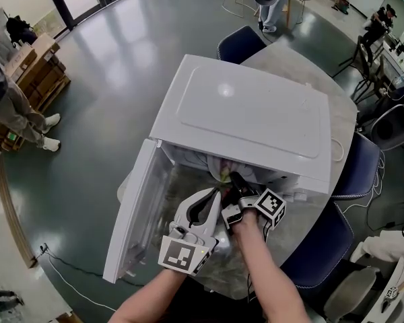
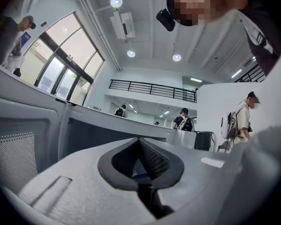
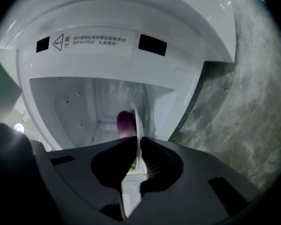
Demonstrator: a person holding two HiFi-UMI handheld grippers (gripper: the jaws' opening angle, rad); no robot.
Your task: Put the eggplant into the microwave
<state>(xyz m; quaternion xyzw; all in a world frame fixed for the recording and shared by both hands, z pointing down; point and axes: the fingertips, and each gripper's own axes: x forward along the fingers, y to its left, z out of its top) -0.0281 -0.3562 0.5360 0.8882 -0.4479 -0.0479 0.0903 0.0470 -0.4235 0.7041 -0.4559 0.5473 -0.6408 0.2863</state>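
Just beyond the right gripper (image 3: 136, 144) jaws, clamped on a white plate (image 3: 138, 121) rim, with the eggplant (image 3: 124, 123) at the open microwave (image 3: 107, 64) mouth: insertion apparently in hand, so advance deeper, lower flat, then release; left gripper (image 2: 139, 146) jaws together, empty.

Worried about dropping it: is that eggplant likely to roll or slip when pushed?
Likely apt to roll: the eggplant shows a rounded end. Its purple skin looks smooth, so perhaps slippery. The right gripper pinches a thin white piece beside it.

white left gripper (image 1: 217, 194), black right gripper (image 1: 235, 179), each with a black-and-white marker cube (image 1: 184, 256).
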